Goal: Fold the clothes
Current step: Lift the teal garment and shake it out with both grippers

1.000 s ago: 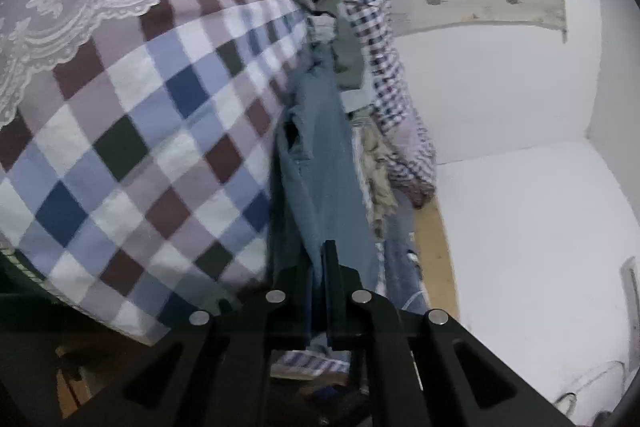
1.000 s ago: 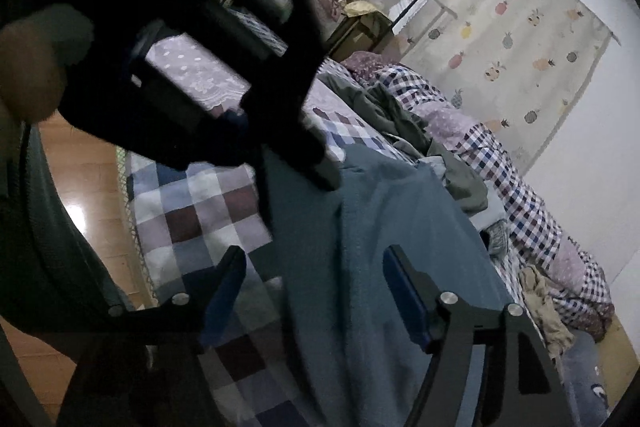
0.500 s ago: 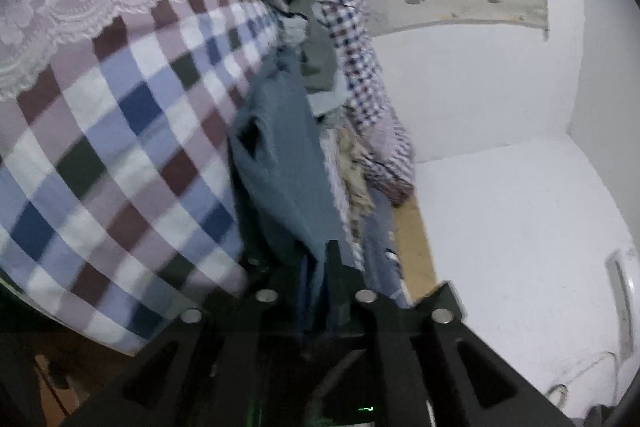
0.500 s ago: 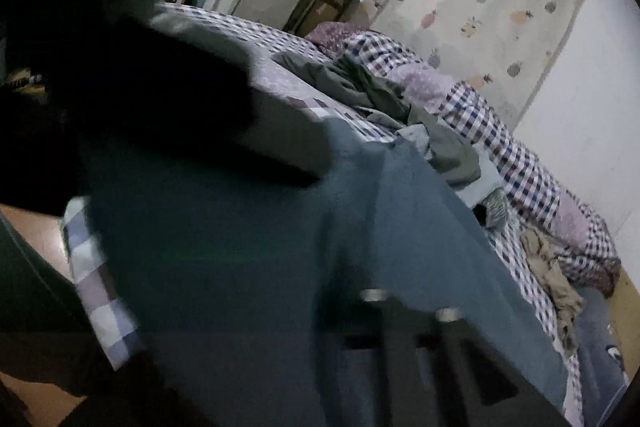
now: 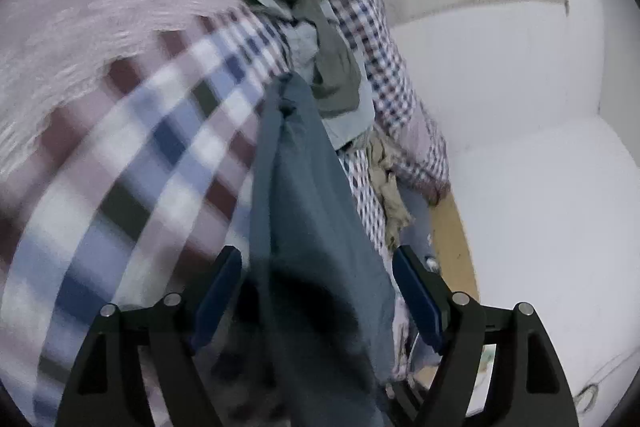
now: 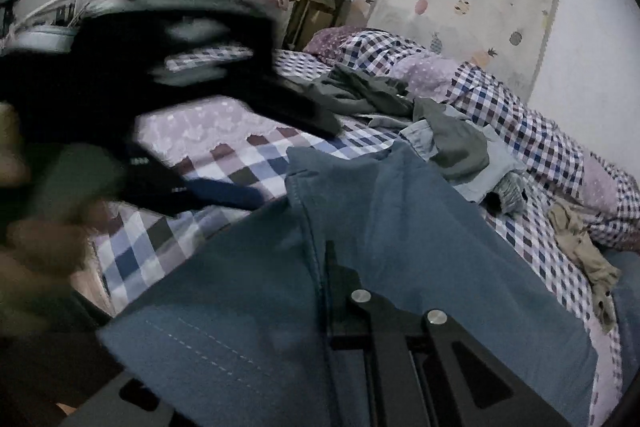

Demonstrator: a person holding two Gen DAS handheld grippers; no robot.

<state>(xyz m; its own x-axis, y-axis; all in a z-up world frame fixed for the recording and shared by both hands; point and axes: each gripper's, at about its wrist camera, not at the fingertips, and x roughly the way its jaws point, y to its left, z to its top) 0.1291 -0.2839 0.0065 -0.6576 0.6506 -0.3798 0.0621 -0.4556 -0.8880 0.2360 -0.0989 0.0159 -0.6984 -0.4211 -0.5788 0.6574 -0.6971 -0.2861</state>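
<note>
Blue garment [image 6: 400,227], soft & limp, draped over checked bed [image 5: 120,167]: right gripper [image 6: 330,267] pinches its seamed edge, left gripper [image 5: 316,291] jaws opening w/ cloth between; likely best gripped at hems.

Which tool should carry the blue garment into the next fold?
Right. The right tool is shut on the blue garment at its seam, while the left tool is opening, its pads clear of the cloth hanging between them.
</note>
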